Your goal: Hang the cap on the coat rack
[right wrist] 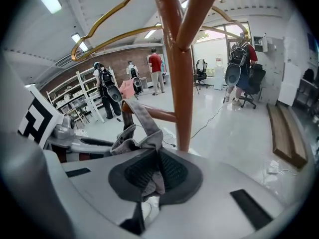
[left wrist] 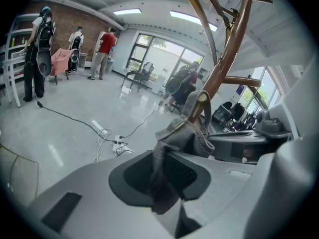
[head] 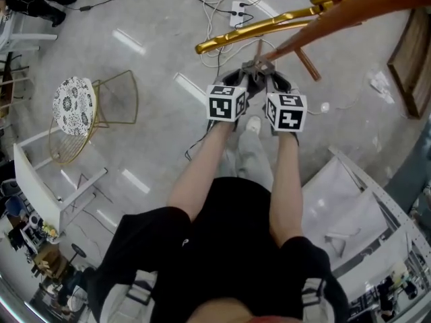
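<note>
Glossy grey floor (head: 148, 52) spread below the person. Closest, the left gripper (left wrist: 167, 178) and the right gripper (right wrist: 152, 176) were each clamped on the grey cap (right wrist: 133, 136), one on each side, apparently to keep its back strap (right wrist: 143, 114) spread. That strap appeared looped over a peg (right wrist: 164, 116) of the wooden coat rack (right wrist: 178, 73), so the cap looked nearly hung. Beyond, people (left wrist: 37, 44) stood by shelving.

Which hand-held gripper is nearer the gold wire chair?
Left. The left hand-held gripper is toward the chair; the right hand-held gripper is beyond it, both clamping the cap.
</note>
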`<state>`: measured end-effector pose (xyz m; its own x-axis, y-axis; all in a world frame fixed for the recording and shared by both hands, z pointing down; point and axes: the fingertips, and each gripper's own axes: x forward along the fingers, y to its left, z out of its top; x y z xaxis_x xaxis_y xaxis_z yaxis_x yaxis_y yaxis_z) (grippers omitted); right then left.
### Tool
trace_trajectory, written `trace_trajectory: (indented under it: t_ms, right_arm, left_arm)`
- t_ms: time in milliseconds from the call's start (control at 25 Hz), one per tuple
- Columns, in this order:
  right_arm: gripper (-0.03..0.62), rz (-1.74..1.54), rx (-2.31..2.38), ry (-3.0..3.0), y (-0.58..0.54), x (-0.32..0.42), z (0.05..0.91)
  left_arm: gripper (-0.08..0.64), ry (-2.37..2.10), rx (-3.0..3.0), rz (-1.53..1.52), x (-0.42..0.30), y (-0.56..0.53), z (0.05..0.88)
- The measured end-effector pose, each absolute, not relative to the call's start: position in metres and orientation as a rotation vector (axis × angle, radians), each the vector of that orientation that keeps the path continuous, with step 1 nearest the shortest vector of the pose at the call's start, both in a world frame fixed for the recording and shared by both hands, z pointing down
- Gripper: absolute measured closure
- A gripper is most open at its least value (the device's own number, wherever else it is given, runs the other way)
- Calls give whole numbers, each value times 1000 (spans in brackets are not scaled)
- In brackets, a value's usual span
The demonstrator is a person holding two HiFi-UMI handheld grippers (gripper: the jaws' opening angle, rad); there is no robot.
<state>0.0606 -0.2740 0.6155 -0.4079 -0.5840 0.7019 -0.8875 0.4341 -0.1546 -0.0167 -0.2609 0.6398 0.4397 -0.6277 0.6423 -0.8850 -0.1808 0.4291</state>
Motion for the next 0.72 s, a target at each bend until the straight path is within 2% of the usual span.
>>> trace_trajectory:
  t_ms: [440,720]
  right_arm:
    - [588,665,1362,-2236,-295,72,591]
    - [588,708,1310,-2111,-288,86,631]
  left_arm:
    - [495,-1345,1921,221,-23,-297,620]
    - [495,-1264,1923,447,1,-289,651]
